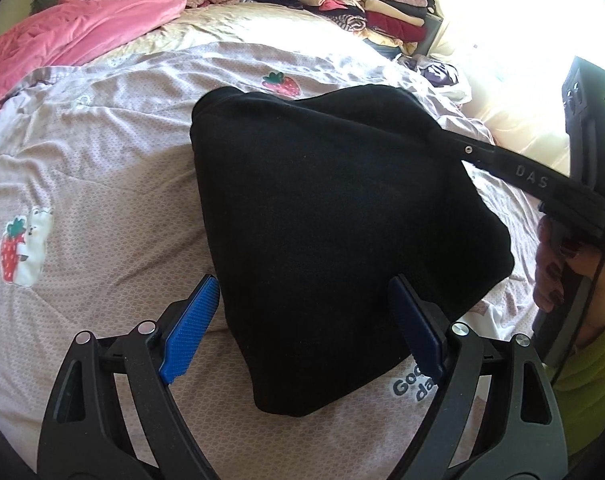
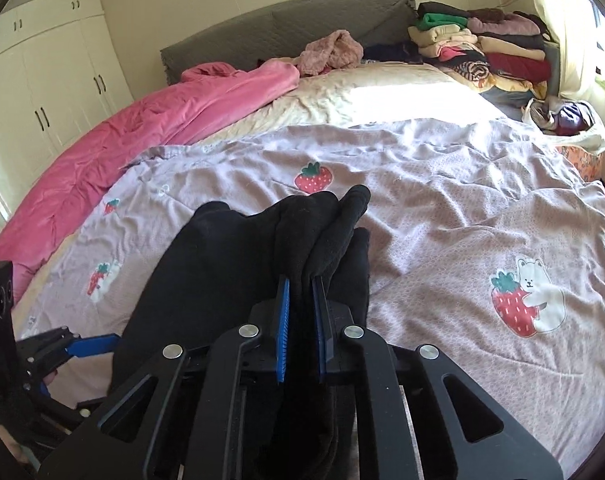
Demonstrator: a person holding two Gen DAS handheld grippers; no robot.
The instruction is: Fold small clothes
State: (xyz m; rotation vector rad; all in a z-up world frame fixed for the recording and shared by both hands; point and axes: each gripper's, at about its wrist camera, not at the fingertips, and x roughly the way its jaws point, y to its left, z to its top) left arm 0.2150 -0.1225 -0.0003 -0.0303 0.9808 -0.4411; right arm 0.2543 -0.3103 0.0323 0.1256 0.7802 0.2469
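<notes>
The black garment lies mid-bed on the strawberry quilt. The right tongs pinch a bunched edge to lift it for a fold. The left tongs stand spread astride the near corner, not gripping.

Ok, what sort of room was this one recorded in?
A home bedroom, most likely. A bed with a strawberry-print quilt and a grey padded headboard fills the view, white wardrobes line the wall, and folded clothes are stacked at the head of the bed.
</notes>
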